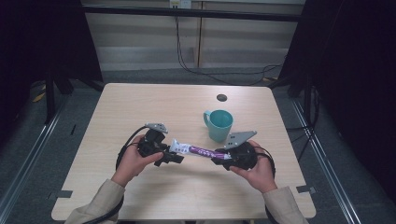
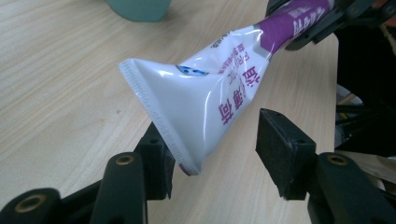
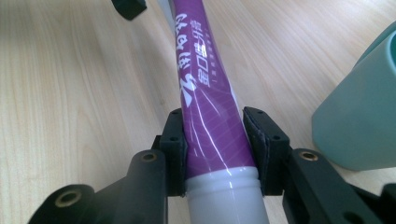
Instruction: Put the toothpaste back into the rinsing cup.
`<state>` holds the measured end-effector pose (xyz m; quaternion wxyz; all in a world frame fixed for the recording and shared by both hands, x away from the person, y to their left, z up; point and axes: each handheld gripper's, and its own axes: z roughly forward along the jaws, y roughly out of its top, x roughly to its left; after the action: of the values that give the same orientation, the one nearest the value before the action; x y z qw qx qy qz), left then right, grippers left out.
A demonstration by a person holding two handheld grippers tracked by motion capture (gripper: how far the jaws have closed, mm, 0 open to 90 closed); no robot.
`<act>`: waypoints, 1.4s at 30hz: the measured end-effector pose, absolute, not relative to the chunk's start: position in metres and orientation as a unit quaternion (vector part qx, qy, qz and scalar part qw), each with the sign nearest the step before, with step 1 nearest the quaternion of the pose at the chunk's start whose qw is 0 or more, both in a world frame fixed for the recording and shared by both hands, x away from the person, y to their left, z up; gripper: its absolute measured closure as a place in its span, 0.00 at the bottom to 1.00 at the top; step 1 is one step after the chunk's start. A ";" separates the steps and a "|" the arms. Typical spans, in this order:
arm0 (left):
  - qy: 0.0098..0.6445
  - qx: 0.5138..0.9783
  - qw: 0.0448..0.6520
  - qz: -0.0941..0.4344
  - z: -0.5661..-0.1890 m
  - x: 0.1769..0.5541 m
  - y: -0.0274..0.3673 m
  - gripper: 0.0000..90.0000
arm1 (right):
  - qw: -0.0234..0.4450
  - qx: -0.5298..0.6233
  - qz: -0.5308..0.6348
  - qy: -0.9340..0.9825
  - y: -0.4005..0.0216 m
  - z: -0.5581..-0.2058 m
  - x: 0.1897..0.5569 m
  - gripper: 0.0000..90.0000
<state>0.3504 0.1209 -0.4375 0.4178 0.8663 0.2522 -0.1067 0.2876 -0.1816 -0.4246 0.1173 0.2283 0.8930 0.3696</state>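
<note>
right tool point(image 3: 215, 144) clamps tube point(image 3: 205, 93) (purple, Chinese print) | left tool point(image 2: 212, 144) spread

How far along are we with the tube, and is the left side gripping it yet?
Done: the right hand-held gripper is shut on the purple and white tube near its cap end, holding it off the table. In hand: the left hand-held gripper stands open around the crimped end. Left: closing it. The teal mug stands untouched behind.

Recording lab: black curtains point(image 1: 355, 70), floor cables point(image 1: 219, 74).
</note>
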 end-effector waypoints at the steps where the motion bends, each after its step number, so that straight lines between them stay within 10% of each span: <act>1: 0.251 0.866 0.419 -0.106 -0.437 0.351 0.121 0.54 | 0.117 0.232 0.367 0.893 -0.181 -0.427 0.288 0.69; 42: 0.303 0.850 0.405 -0.144 -0.394 0.354 0.116 0.84 | 0.111 0.222 0.364 0.898 -0.173 -0.447 0.289 0.69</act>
<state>0.3543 0.1164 -0.3941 0.4053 0.8503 0.3033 -0.1440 0.2890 -0.1734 -0.4468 0.1110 0.2217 0.8976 0.3644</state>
